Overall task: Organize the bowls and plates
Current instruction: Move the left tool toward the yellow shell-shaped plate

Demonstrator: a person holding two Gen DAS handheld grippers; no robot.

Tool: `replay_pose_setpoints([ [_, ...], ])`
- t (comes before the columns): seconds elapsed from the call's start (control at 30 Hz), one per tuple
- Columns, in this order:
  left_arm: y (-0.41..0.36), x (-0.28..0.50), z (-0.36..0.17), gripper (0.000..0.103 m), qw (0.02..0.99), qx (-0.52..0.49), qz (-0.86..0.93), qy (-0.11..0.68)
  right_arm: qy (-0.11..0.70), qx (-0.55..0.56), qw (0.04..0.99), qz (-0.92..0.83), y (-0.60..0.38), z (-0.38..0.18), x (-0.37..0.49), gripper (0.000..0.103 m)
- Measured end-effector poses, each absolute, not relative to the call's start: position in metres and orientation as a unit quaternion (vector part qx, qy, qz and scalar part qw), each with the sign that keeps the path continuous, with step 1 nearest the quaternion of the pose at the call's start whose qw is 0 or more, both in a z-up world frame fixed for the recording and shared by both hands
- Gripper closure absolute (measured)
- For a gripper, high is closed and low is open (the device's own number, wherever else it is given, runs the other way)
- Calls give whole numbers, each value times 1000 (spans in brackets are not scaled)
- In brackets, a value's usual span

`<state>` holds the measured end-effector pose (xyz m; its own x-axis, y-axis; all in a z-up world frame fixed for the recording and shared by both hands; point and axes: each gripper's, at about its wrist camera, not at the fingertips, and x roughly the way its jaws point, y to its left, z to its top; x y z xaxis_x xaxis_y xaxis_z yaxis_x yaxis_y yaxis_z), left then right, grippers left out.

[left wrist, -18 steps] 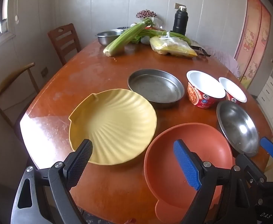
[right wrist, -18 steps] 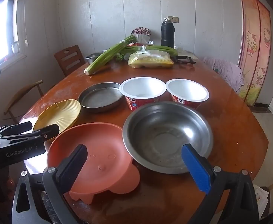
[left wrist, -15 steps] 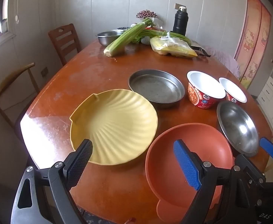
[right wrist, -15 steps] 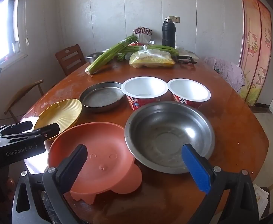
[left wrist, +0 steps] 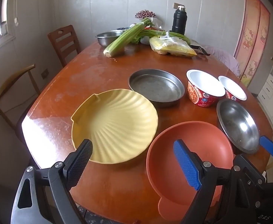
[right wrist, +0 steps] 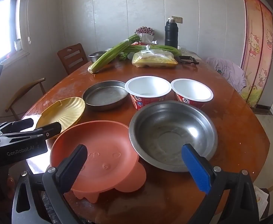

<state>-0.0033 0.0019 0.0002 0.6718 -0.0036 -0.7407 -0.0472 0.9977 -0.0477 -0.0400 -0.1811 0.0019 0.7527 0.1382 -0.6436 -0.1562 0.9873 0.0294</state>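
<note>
A yellow shell-shaped plate [left wrist: 116, 125] [right wrist: 65, 112] lies near the table's front left. Right of it sits an orange pig-faced plate [left wrist: 211, 140] [right wrist: 102, 149], then a steel bowl [left wrist: 238, 125] [right wrist: 173, 134]. Behind these are a flat steel pan [left wrist: 156, 87] [right wrist: 104, 95] and two empty red-and-white paper bowls [left wrist: 203, 89] [right wrist: 192, 91]. My left gripper [left wrist: 132, 143] hovers open over the near rims of the yellow and orange plates, with nothing in it. Just as open and empty, my right gripper [right wrist: 133, 148] hangs above where the orange plate meets the steel bowl.
The far end of the wooden table [left wrist: 91, 74] holds celery [left wrist: 125, 37], a steel basin [left wrist: 108, 37], a bag of yellow food [left wrist: 171, 46] and a black flask [left wrist: 179, 21]. Two chairs [left wrist: 63, 41] stand along the left side. The table's near edge is just below both grippers.
Both views have drifted very slightly. The dishes lie where they were and both grippers stay open.
</note>
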Motion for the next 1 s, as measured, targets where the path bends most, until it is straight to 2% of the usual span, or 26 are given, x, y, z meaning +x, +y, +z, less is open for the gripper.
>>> replay_pose_setpoints([
  [1.0,-7,-15,0,14,907,-28,-27,419,359,-20,931,70,-184,-3,-41,1],
])
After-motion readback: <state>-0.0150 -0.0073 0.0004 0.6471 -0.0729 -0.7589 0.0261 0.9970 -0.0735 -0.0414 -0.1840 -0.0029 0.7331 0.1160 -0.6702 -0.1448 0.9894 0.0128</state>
